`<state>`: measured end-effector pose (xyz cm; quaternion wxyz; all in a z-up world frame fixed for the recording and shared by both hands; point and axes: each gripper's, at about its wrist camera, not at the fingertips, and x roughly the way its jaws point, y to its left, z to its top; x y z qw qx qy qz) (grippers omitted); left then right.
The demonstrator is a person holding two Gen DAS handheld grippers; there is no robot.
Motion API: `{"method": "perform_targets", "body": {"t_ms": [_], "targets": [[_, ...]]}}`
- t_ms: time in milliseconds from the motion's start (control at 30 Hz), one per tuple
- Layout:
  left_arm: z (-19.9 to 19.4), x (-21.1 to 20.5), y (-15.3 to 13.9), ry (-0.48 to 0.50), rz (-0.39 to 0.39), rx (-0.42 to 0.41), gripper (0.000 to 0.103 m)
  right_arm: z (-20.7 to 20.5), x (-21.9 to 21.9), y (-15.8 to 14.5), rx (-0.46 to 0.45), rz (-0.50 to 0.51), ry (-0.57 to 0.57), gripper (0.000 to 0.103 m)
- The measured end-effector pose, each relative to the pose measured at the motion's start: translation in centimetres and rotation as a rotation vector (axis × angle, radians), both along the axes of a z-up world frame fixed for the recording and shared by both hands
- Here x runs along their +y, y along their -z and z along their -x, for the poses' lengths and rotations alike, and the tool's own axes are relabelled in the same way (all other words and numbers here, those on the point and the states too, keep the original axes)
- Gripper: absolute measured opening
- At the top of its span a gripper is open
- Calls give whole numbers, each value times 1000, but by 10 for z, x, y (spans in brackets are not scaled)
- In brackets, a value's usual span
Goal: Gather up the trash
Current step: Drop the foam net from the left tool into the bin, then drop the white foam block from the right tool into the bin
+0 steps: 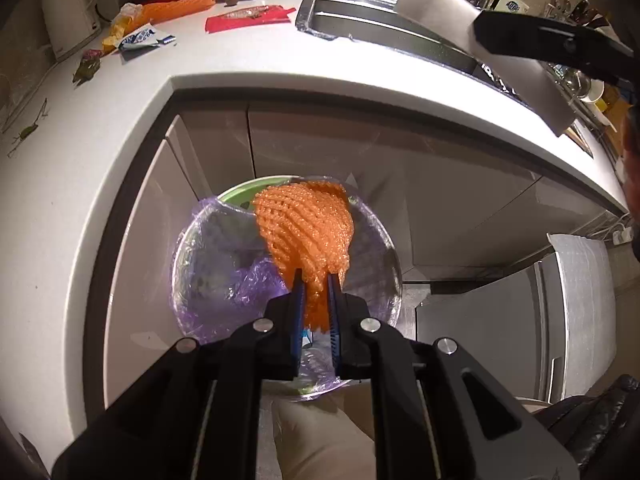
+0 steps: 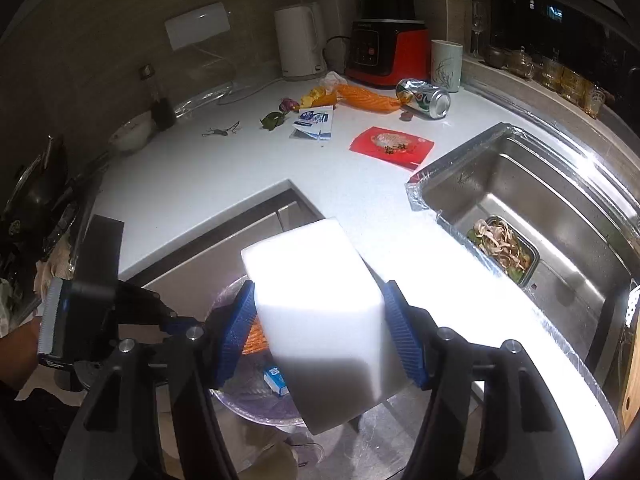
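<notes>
The left tool [image 1: 316, 280] is clamped on an orange foam fruit net [image 1: 306, 224] hanging over the round purple-lined trash bin [image 1: 188, 264] below the white tabletop [image 1: 360, 92], while at three o'clock the right tool [image 2: 320, 320] is clamped on a white foam block [image 2: 320, 312].

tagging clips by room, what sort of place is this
Very likely a home kitchen: a stainless steel sink set in a white worktop, an electric kettle and a red blender base by the wall, cabinet doors below.
</notes>
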<state>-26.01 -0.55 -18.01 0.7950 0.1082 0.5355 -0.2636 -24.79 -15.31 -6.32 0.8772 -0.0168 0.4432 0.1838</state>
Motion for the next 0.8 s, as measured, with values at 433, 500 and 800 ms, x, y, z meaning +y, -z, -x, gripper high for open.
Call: {"method": "perform_targets", "body": {"t_ms": [433,500,800], "targets": [[-4,2,14,-54,-41,-2,53,14,-3,4,15,3,-6,64],[-4,4,10,-57,-44,-11,53,14,-1,8,20,8,-10,64],[-4,35,-27,-113,-55,-98,64,8,17,62,103,-20,-47,65]]}}
